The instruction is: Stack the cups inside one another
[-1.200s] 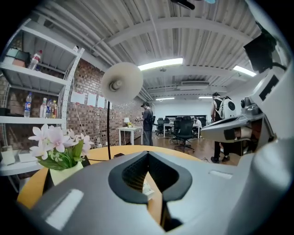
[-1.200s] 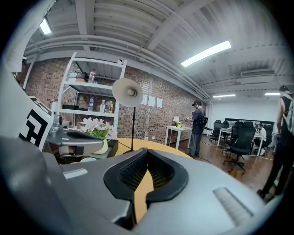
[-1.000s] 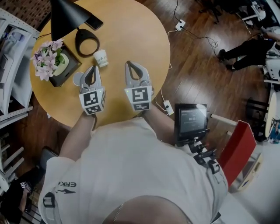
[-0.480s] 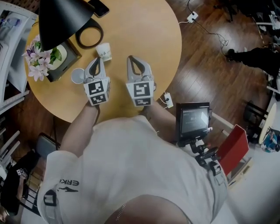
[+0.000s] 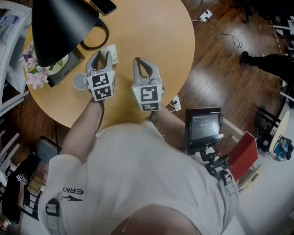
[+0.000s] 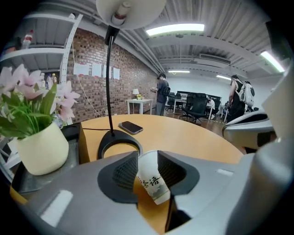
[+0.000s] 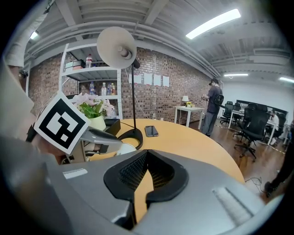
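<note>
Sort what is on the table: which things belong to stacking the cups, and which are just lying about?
Job: printed cup, second cup.
Lying about: lamp, phone, flowers.

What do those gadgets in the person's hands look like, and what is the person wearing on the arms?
Each hand carries a light grey plastic gripper: the left gripper and the right gripper have two curved jaws lined with dark ribbed pads. Each bears a white cube printed with black square markers. The person wears a white short-sleeved shirt.
</note>
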The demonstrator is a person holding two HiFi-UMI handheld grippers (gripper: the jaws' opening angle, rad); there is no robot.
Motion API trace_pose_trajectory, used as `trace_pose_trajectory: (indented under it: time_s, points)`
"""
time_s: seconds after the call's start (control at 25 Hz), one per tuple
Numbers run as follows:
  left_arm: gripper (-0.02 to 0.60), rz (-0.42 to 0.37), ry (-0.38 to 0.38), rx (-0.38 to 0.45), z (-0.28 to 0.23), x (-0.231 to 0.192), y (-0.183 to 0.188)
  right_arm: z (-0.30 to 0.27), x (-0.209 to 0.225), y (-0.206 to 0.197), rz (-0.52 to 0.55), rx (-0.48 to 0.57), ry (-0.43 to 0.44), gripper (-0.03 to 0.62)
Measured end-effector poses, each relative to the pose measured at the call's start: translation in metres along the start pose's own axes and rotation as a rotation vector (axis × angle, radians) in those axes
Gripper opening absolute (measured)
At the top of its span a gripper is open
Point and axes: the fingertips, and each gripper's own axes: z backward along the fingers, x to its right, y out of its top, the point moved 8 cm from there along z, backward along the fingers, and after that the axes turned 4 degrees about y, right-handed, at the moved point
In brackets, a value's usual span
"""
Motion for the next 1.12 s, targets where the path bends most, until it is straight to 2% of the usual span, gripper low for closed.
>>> trace_pose_trajectory:
  time_s: [0.32, 0.48, 0.6, 0.76, 0.84, 1.12]
  points:
    - [0.304, 0.029, -0.001, -0.108, -0.025, 0.000, -0.009, -0.008, 0.004, -0.003, -0.002, -0.013, 0.001, 0.014]
    - [0.346, 0.080, -0.007, -0.188, -0.039, -0.002, -0.012, -0.010, 0.006, -0.006, -0.004, -0.021, -0.004, 0.014]
    - [0.357, 0.097, -0.024, -0.238, -0.047, -0.003, -0.014, -0.011, 0.007, -0.008, -0.007, -0.028, -0.008, 0.014]
    - [0.354, 0.076, -0.036, -0.261, -0.052, -0.002, -0.015, -0.012, 0.009, -0.009, -0.012, -0.034, -0.006, 0.014]
    - [0.324, 0.060, -0.033, -0.258, -0.053, -0.001, -0.015, -0.012, 0.009, -0.009, -0.010, -0.036, -0.004, 0.014]
    - [0.318, 0.040, -0.033, -0.218, -0.051, -0.003, -0.018, -0.012, 0.006, -0.007, -0.007, -0.032, 0.001, 0.015]
